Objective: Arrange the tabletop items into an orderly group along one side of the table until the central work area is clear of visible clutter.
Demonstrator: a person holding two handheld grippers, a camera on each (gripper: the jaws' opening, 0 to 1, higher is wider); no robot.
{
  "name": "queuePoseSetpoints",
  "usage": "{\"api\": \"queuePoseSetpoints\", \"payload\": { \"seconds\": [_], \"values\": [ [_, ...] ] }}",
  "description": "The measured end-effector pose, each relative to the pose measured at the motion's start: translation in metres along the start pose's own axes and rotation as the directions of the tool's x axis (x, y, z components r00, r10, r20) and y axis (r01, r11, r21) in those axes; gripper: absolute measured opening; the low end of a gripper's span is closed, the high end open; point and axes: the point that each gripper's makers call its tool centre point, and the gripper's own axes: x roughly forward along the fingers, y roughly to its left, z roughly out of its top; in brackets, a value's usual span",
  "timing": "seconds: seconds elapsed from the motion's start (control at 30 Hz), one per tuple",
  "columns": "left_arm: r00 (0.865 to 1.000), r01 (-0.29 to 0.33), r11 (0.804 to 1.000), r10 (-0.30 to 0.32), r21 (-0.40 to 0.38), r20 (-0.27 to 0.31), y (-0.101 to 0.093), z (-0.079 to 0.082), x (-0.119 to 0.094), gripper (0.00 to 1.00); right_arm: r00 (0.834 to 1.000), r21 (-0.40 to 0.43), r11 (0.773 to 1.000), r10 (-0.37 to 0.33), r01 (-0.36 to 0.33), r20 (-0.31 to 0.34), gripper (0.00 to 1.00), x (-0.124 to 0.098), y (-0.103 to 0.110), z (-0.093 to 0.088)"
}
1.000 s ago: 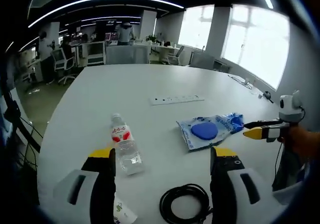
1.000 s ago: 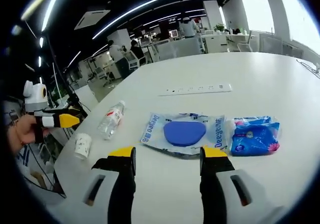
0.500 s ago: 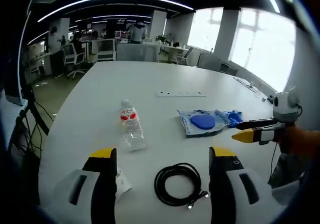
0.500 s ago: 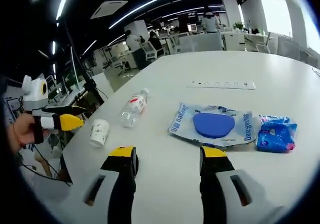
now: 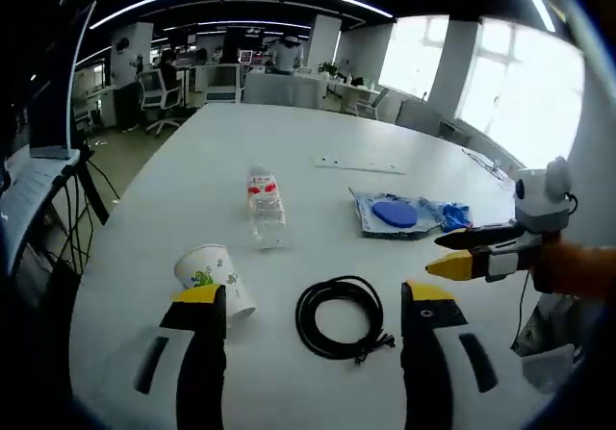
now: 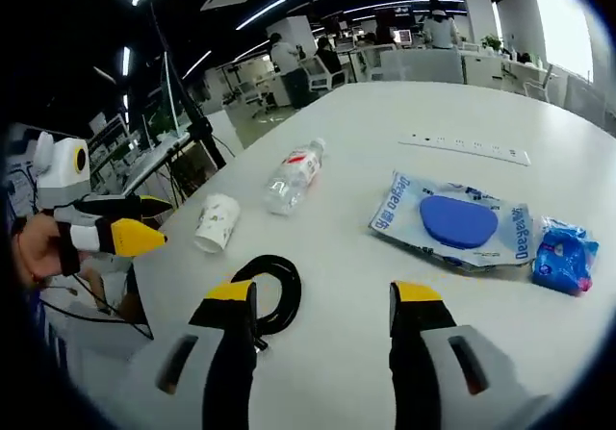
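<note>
Left gripper (image 5: 308, 300): jaws spread wide, holding nothing, raised above the near edge of the white table (image 5: 192, 161).
Right gripper (image 6: 322, 300): jaws spread, holding nothing, also above the table; it enters the left gripper view from the right with its yellow tips together or nearly so, which cannot be told for certain from that angle.
Black cable coil (image 5: 339, 316): lies flat between the left gripper's jaws and just ahead of them; in the right gripper view it sits beside that gripper's left jaw (image 6: 269, 290).
Paper cup (image 5: 214, 278): on its side, just ahead of the left gripper's left jaw, mouth toward the gripper.
Water bottle (image 5: 265, 209): lying down, farther ahead of the left gripper, past the cup.
Wipes pack with blue lid (image 6: 452, 223): flat, ahead and to the right of the right gripper.
Small blue packet (image 6: 563, 255): touching or just beside the pack's far end.
Power strip (image 6: 464, 147): set into the table well beyond the items; likely fixed.
Step in hand: judged as choosing a first item; nothing is grouped yet.
Recommended approach: lower the left gripper onto the coil, close across several loops at once so it lifts as one bundle.
Caution: the cup rolls easily; grip its rim wall, not its curved side.
</note>
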Motion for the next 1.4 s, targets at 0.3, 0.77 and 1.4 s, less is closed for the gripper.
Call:
{"api": "queuePoseSetpoints", "payload": {
  "seconds": [0.3, 0.77, 1.4],
  "values": [
    [0.997, -0.021, 0.999, 0.017, -0.042, -0.075, 0.000, -0.037, 0.007, 0.74, 0.997, -0.046, 0.998, 0.035, -0.038, -0.065, 0.57, 0.021, 0.016, -0.009],
    [0.989, -0.012, 0.997, 0.001, -0.074, -0.148, -0.001, -0.061, 0.031, 0.68, 0.987, -0.067, 0.996, 0.048, -0.059, -0.156, 0.54, 0.055, 0.021, -0.028],
    [0.967, -0.039, 0.998, 0.047, 0.039, -0.248, 0.000, -0.079, 0.065, 0.36, 0.974, -0.065, 0.997, 0.036, -0.052, -0.224, 0.26, 0.083, 0.022, -0.044]
  ]
}}
